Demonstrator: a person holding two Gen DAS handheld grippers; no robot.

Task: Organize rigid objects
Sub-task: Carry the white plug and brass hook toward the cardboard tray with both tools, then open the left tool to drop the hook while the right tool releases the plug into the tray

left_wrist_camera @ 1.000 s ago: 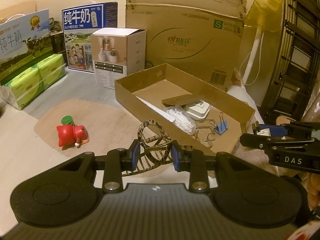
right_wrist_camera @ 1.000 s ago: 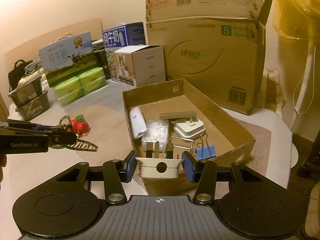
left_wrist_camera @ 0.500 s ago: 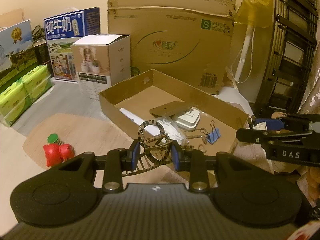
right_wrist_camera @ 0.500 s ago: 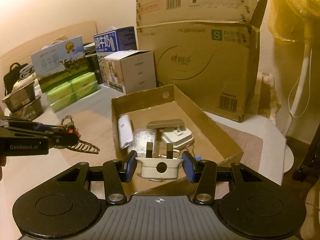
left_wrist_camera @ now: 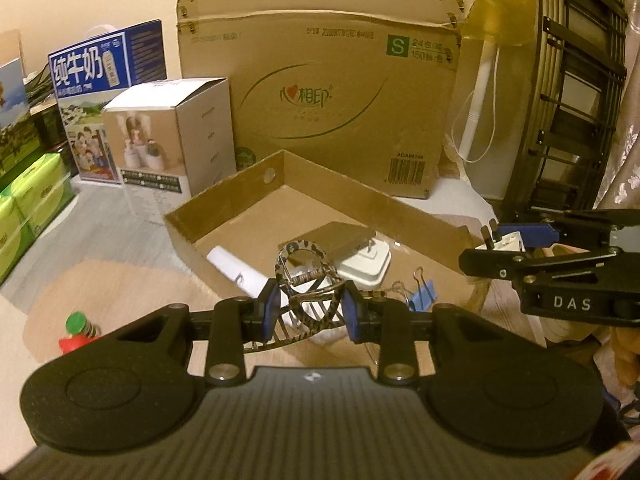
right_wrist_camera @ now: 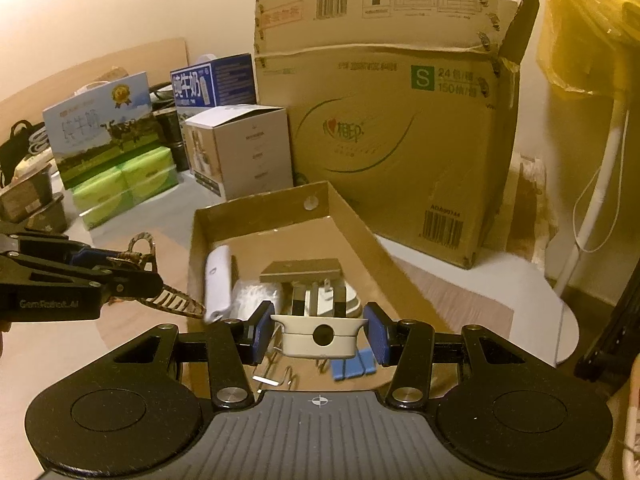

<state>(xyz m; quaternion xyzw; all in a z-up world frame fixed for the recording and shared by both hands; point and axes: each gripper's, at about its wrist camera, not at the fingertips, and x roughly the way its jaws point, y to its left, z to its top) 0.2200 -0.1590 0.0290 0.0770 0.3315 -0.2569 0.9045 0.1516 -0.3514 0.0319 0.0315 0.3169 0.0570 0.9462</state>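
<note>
My left gripper (left_wrist_camera: 308,312) is shut on a leopard-patterned hair claw clip (left_wrist_camera: 298,245), held just over the near left wall of the shallow cardboard tray (left_wrist_camera: 224,208). In the right wrist view that left gripper (right_wrist_camera: 140,270) and clip (right_wrist_camera: 176,304) come in from the left. My right gripper (right_wrist_camera: 319,330) is shut on a white plug adapter (right_wrist_camera: 316,346) with its prongs up, above the tray's near end (right_wrist_camera: 260,212). In the tray lie a white tube (right_wrist_camera: 218,280), a white charger (left_wrist_camera: 364,266) and a blue binder clip (left_wrist_camera: 424,294). A red toy (left_wrist_camera: 76,332) lies on the mat, lower left.
A big cardboard box (left_wrist_camera: 320,80) stands right behind the tray. A small white box (left_wrist_camera: 176,136), milk cartons (left_wrist_camera: 104,92) and green tissue packs (right_wrist_camera: 120,188) line the back left. A white fan pole (right_wrist_camera: 600,184) and a black rack (left_wrist_camera: 580,100) are on the right.
Both grippers have moved forward toward the tray, each keeping its grip. The tray looks nearer, and the red toy has slid to the lower left of the left wrist view.
</note>
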